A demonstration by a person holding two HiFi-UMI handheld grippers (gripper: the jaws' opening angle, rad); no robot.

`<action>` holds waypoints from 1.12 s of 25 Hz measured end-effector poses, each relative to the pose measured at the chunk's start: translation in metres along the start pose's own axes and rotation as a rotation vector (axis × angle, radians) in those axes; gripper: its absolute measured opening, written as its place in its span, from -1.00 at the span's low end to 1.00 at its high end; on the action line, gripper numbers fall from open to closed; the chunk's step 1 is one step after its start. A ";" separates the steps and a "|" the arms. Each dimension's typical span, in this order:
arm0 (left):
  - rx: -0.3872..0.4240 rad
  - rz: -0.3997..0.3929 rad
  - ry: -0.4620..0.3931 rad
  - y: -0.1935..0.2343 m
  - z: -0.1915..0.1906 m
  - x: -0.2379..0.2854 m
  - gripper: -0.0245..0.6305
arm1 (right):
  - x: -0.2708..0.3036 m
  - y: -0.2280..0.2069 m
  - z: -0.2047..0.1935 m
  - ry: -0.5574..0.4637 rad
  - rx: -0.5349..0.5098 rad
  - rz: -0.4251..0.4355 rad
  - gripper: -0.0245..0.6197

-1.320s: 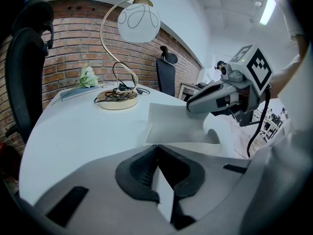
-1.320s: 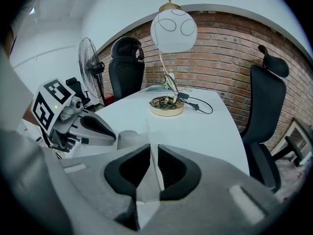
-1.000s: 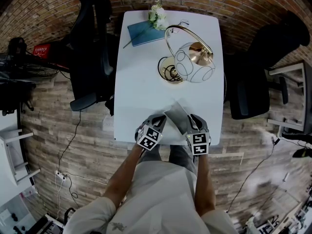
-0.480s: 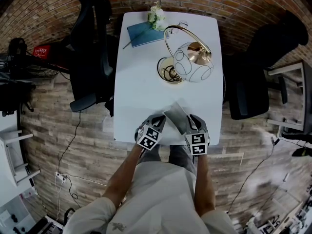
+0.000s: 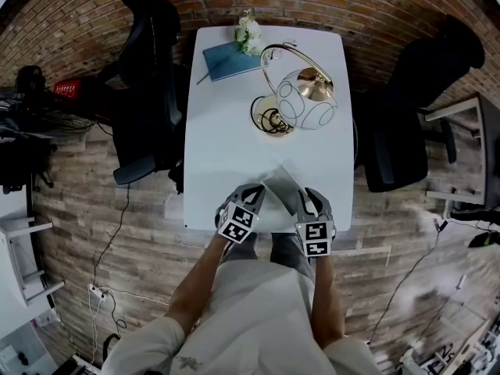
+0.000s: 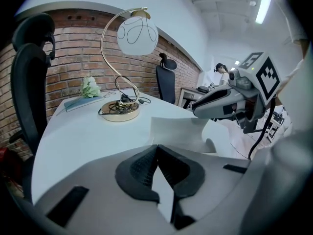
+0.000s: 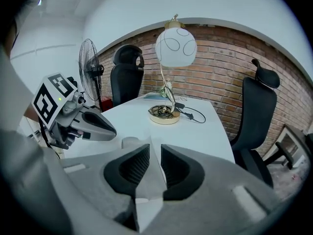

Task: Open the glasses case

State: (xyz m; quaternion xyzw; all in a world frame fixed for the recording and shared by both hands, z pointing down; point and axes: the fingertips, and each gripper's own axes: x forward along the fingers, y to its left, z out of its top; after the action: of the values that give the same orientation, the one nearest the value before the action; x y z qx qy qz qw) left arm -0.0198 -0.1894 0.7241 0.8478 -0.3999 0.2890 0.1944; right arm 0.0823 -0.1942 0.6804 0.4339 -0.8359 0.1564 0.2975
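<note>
Grey thin flap sits edge-on between the ribbed pads (image 7: 133, 168) of the right gripper (image 7: 150, 152), bottom centre of its own view. Jaws are closed on it, nearly flush. The left gripper (image 6: 156, 150) looks the same: pads meet at the tips with a pale sheet wedged in the gap behind them. I read that sheet as the opposite edge of the glasses case (image 5: 283, 187). So both tongs are clamped on the case, one per side.

The case sits at the near edge of the white table (image 5: 226, 131), lower centre of the head view, between the two grippers. One panel stands up off the tabletop. I can't tell how the rest lies.

Step in hand, my read: peeling the flap open, barely begun.
- Use the left as anchor, low, pinning its side to the table.
- Let the right carry its flap up and away along the fold, not straight across, or the whole case drags.
- Both bites are on thin edges, so slip is the main risk. Bite deep, don't twist.
- The case is close to the table edge, so don't pull it toward the body.

Farther up, the lamp (image 5: 305, 100) with brass base and white globe stands mid-table, well apart from the case. A teal notebook (image 5: 229, 59) and small white flowers (image 5: 250, 31) lie at the far end, top of frame. A black office chair (image 5: 148, 76) stands left of the table and another chair (image 5: 418, 108) right, with a brick wall behind. Nothing is in the way.
</note>
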 end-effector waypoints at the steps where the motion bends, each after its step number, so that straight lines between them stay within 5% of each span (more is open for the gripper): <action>1: 0.003 0.002 -0.015 0.000 0.005 -0.004 -0.91 | -0.004 0.001 0.004 -0.011 -0.001 -0.009 -0.73; 20: 0.071 0.017 -0.324 0.002 0.105 -0.098 -0.91 | -0.088 0.015 0.090 -0.238 -0.025 -0.204 -0.71; 28: 0.094 -0.002 -0.391 -0.005 0.130 -0.123 -0.91 | -0.108 0.021 0.108 -0.248 -0.032 -0.263 -0.71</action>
State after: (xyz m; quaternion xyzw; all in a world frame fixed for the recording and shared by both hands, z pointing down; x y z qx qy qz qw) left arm -0.0353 -0.1896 0.5451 0.8963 -0.4152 0.1370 0.0738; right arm 0.0745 -0.1694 0.5286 0.5507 -0.8046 0.0481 0.2170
